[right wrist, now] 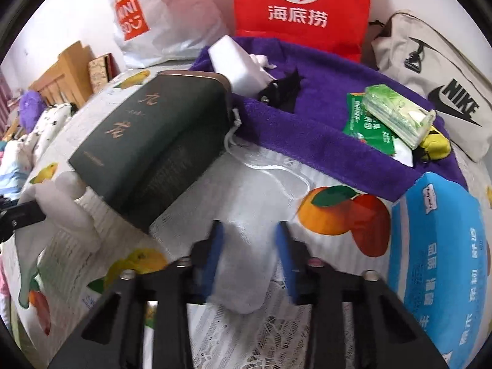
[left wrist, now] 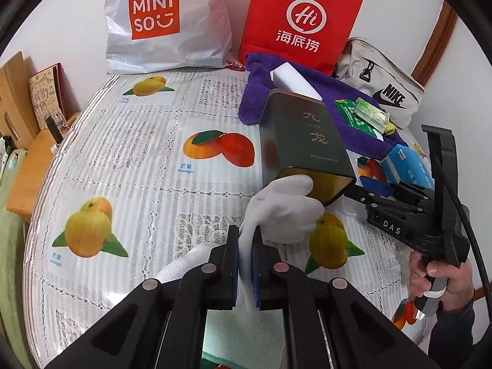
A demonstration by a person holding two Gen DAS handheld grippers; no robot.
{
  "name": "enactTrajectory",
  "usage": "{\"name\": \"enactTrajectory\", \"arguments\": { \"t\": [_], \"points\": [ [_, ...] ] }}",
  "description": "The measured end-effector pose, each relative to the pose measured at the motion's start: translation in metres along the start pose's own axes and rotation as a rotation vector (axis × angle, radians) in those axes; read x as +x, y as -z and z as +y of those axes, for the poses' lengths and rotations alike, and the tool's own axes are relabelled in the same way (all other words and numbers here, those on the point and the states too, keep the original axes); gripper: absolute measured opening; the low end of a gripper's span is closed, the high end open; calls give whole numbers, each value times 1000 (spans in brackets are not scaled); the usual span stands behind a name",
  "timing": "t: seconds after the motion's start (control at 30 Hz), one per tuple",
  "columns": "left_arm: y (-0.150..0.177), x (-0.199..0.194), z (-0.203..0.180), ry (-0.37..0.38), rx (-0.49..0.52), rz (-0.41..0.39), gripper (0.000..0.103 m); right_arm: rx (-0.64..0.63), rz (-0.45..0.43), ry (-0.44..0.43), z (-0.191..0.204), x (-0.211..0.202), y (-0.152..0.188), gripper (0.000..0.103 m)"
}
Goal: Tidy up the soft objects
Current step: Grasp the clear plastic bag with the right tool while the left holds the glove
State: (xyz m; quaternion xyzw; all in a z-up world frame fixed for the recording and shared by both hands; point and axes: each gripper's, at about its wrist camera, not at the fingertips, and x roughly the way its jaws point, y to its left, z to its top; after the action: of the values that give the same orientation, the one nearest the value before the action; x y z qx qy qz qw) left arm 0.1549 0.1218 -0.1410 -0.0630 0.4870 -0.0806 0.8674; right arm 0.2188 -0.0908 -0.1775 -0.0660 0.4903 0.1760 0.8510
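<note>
1. White glove (left wrist: 276,212): its cuff is pinched between the closed pads of the left gripper (left wrist: 245,264); its fingers reach into the mouth of the dark green tin (left wrist: 304,141), at 1 o'clock.
2. Right gripper (right wrist: 249,246): blue pads part-open around a blurred white cloth (right wrist: 243,270); whether they press it, I cannot tell.
3. Readable: "MINISO" on the white bag (left wrist: 163,21), "Hi" on the red bag (left wrist: 301,18), "NIKE" on the beige bag (right wrist: 446,98).

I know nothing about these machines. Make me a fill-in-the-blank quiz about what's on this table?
The left gripper is shut on a white ____.
The green tissue pack lies on a ____ towel.
The beige bag is printed with the word ____.
Missing words: glove; purple; NIKE.
</note>
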Motion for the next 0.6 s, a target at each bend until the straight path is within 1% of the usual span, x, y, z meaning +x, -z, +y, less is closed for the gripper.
{"name": "enactTrajectory", "arguments": {
  "t": [0.03,0.13,0.23,0.3,0.4,0.5,0.6],
  "points": [
    [0,-1,0,-1,2,-1,8,-9,-2,3,0,-1,1,8],
    [1,-2,-2,-4,2,1,8,-34,-1,-7,2,-5,6,3],
    [1,-5,-3,-8,1,0,8,-8,16,-43,-3,-11,11,2],
    [1,-8,-4,-11,1,-7,8,-4,15,-50,-5,-22,16,2],
    [1,-17,-6,-9,3,-27,8,-14,-9,-50,-4,-38,18,2],
    [0,-29,-11,17,10,-54,8,-19,-37,-50,-4,-55,17,2],
    [-2,-39,-22,25,28,-72,8,-20,-62,-44,-6,-71,17,2]
  ]
}}
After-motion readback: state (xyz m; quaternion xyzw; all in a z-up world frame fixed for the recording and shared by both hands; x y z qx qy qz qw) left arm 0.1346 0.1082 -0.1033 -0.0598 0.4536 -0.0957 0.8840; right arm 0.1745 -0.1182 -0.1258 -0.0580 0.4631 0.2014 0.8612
